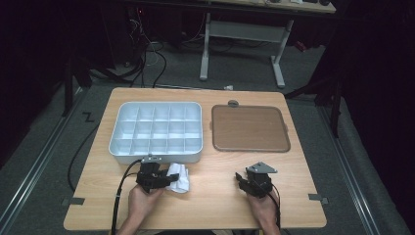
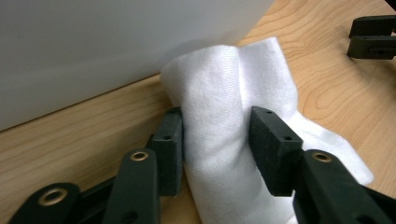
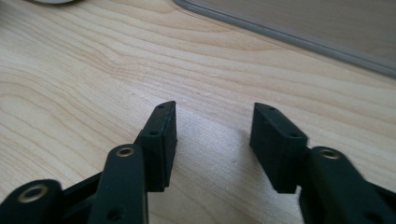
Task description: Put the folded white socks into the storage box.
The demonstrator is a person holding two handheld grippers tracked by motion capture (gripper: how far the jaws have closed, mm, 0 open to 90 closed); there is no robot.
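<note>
A crumpled white cloth [image 1: 179,177] lies on the wooden table just in front of the white compartment tray [image 1: 117,128]. My left gripper [image 1: 165,180] points right at it, and in the left gripper view [image 2: 217,116] both black pads press on the sides of a raised fold of the cloth [image 2: 219,79]. My right gripper [image 1: 241,179] rests low over bare wood at the front right. In the right gripper view its jaws [image 3: 214,112] stand apart with only table grain between them.
The tray's grey wall [image 2: 93,46] rises right behind the cloth. A flat brown board with a grey rim [image 1: 249,128] lies right of the tray, and its edge [image 3: 299,35] shows ahead of the right gripper. The right gripper's jaws [image 2: 373,35] show beyond the cloth.
</note>
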